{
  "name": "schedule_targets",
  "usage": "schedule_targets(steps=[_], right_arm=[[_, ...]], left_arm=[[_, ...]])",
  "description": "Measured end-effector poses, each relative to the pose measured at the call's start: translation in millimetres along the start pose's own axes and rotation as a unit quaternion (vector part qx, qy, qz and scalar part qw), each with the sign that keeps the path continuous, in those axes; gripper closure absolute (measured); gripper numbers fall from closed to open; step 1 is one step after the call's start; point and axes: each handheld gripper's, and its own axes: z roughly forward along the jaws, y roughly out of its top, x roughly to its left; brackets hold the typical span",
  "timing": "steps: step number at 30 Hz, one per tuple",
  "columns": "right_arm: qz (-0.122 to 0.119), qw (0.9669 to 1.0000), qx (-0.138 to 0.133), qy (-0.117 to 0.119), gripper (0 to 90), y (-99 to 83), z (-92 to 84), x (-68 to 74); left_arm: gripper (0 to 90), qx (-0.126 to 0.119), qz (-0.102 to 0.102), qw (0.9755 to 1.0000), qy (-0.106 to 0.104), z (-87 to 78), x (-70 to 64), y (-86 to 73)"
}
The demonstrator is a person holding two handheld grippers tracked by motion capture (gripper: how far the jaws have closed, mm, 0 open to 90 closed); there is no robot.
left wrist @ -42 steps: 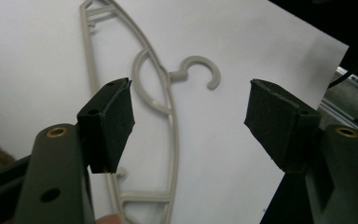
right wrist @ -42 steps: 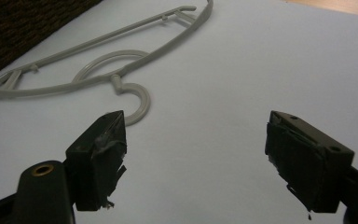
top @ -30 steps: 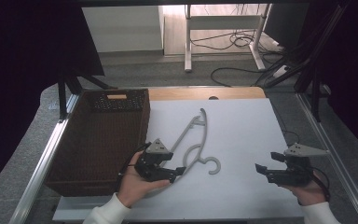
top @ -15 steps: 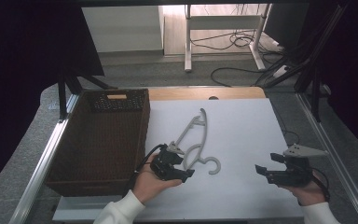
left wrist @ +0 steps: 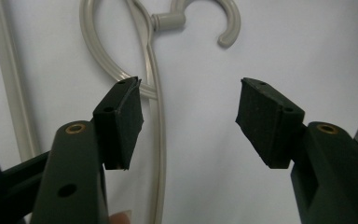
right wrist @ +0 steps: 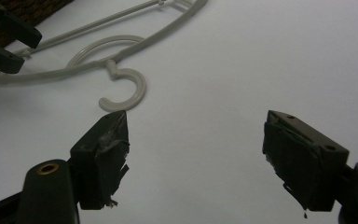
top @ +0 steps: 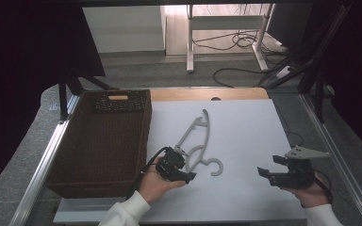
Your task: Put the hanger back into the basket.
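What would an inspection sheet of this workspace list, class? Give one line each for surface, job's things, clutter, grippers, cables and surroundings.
Surface: white sheet on the table, bare around the work.
Job's things: grey plastic hanger lying flat, hook toward the person; brown woven basket at the sheet's left.
Clutter: nothing seen.
Grippers: left gripper over the hanger's rods, jaws apart and just been closing, one rod between them, pads not yet pressing; right gripper open above bare sheet.
Cables: black cable trails from the left gripper; floor cables beyond the table.
Surroundings: white stand legs, dark curtains at both sides.
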Motion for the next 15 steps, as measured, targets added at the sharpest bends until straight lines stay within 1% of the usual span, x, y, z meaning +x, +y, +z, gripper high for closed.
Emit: schedule_targets(steps=[1,2,3,4,5,8,14,15], right_arm=[[-0.003,1.0000,0.004,0.000,23.3,-0.7,0.8,0.7],[-0.003,1.0000,0.004,0.000,23.3,-0.8,1.0,1.1],[-0.004,1.0000,0.004,0.000,23.3,-0.9,1.1,1.1],[-0.004,1.0000,0.004,0.000,23.3,-0.9,1.1,1.1],[-0.004,1.0000,0.005,-0.001,23.3,-0.7,0.6,1.0],[-0.003,1.0000,0.003,-0.002,23.3,-0.9,0.6,0.4],[-0.005,1.0000,0.007,-0.004,23.6,-2.7,1.2,-0.8],[-0.007,0.9999,0.007,-0.004,23.6,-2.5,1.5,-0.4]], left_arm=[[42.1,0.009,-0.001,0.9999,0.006,4.5,0.9,0.2],[42.5,0.013,-0.004,0.9999,0.007,6.5,2.4,0.5],[43.0,0.015,-0.009,0.9998,0.009,8.7,4.1,0.6],[43.3,0.015,-0.009,0.9998,0.009,8.7,4.1,0.6],[43.6,0.020,-0.015,0.9996,0.010,12.7,7.2,0.8],[43.7,0.033,-0.017,0.9992,0.017,18.8,9.4,0.2],[45.3,0.047,-0.021,0.9986,0.016,27.2,12.6,-3.0],[47.0,0.050,-0.020,0.9984,0.015,28.9,13.2,-3.9]])
